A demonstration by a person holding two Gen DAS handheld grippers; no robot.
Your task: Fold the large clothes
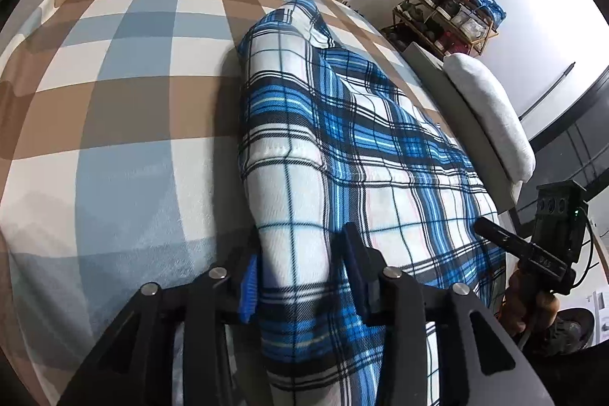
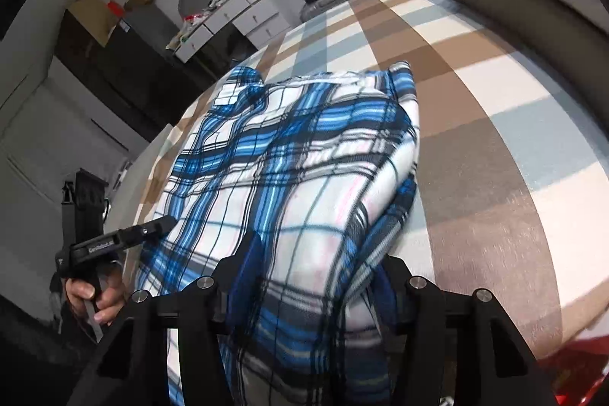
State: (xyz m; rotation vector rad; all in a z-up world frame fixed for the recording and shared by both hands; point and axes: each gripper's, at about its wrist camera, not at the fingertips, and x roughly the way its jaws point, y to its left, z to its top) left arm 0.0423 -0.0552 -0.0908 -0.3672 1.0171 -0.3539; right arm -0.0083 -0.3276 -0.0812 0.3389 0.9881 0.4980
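A thick fold of the plaid fleece garment point(image 1: 342, 124) was pinched between the left gripper point(image 1: 300, 276)'s pads. Its opposite fold was likewise clamped within the right gripper point(image 2: 319, 276), presumably so both could be carried together.

bright, sharp, fisheye-warped dark corners

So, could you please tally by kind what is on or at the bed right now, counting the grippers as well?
Plaid garment: 1
Checked bed cover: 1
Grey pillow: 1
Grippers: 2, the left gripper and the right gripper, each with a fold of the garment between its fingers
Total: 5
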